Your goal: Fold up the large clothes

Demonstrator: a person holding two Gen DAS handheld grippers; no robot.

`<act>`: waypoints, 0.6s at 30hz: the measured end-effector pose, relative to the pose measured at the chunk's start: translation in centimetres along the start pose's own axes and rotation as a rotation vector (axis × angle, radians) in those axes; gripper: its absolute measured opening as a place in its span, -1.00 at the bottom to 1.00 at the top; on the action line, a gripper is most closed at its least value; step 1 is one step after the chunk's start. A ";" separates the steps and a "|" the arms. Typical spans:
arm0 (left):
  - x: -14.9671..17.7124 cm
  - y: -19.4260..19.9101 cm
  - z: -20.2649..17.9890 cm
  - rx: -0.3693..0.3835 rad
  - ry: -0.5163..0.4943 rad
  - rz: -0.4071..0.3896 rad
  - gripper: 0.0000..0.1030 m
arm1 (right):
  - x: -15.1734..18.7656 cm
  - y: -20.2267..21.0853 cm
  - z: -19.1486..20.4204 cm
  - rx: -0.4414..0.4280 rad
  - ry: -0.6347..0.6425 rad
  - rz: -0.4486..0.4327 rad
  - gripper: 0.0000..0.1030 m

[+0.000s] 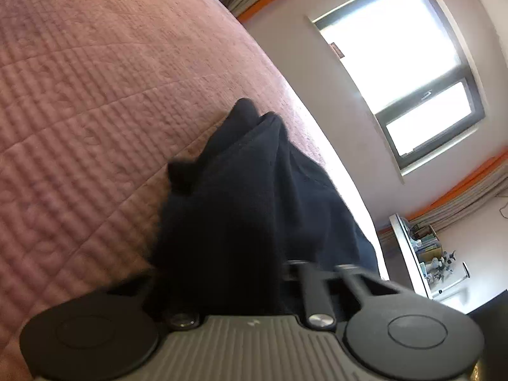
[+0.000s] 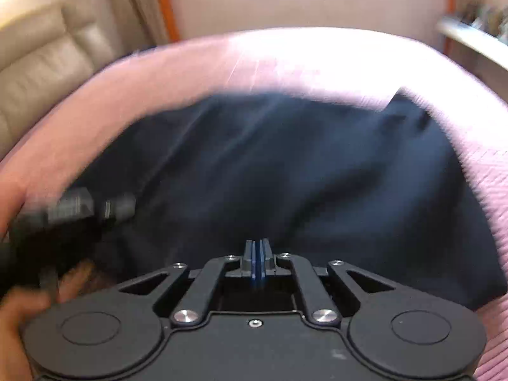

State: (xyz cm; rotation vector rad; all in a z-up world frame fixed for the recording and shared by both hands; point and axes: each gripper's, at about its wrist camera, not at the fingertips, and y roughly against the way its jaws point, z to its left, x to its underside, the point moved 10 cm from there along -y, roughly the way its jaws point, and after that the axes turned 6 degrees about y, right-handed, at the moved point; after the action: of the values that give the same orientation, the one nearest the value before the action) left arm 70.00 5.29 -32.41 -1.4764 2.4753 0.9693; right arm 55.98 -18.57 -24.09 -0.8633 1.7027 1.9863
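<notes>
1. I am looking along my right gripper (image 2: 257, 255) and its blue-padded fingers (image 2: 254, 254) are pressed flat together with no gap showing; whether any cloth is pinched between them I cannot tell
2. The dark navy garment (image 2: 285, 165) is lying spread across the pink quilted bedspread (image 2: 489, 190), starting right at the tips of the right gripper and reaching away toward the far edge of the bed
3. At the left of the right wrist view, my left gripper (image 2: 82, 209) is showing as a motion-blurred dark shape over the near left part of the garment, with a bare hand (image 2: 28, 304) beside it
4. In the left wrist view the garment (image 1: 247, 209) is bunching up directly ahead of the left gripper (image 1: 241, 285), covering the fingers, so I cannot tell how far they are parted or whether they are gripping the cloth
5. The fabric there is rising to a peak against the bedspread (image 1: 95, 111), near the bed's edge
6. A bright window (image 1: 397, 63) is sitting beyond the bed
</notes>
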 end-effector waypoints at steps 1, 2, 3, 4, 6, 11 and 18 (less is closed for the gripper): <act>-0.4 0.1 -0.9 0.014 -0.035 -0.011 -0.79 | 0.4 -0.3 0.1 0.000 0.013 -0.023 -0.94; -0.8 0.4 -2.3 0.033 -0.088 -0.022 -0.80 | 0.6 -0.4 0.1 -0.003 0.019 -0.041 -0.94; -1.0 0.8 -4.2 0.061 -0.149 -0.030 -0.80 | 0.7 -0.4 0.0 -0.017 -0.004 -0.049 -0.94; -1.0 1.1 -6.3 0.101 -0.204 -0.033 -0.80 | 0.6 -0.4 -0.4 -0.044 -0.043 -0.052 -0.94; -0.4 1.4 -10.9 0.190 -0.296 -0.027 -0.80 | 0.6 -0.4 -1.3 -0.109 -0.115 -0.049 -0.94; 6.8 0.8 -22.3 0.348 -0.546 0.063 -0.78 | 0.0 0.5 -4.8 -0.286 -0.301 -0.034 -0.94; 18.1 -1.2 -29.7 0.441 -0.787 0.277 -0.75 | 1.6 4.8 -15.1 -0.338 -0.546 -0.035 -0.83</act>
State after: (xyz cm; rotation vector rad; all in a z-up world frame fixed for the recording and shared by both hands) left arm 68.25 -25.69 -16.52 -0.4828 2.1057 0.7578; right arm 54.78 -34.42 -22.77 -0.3810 1.0617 2.2528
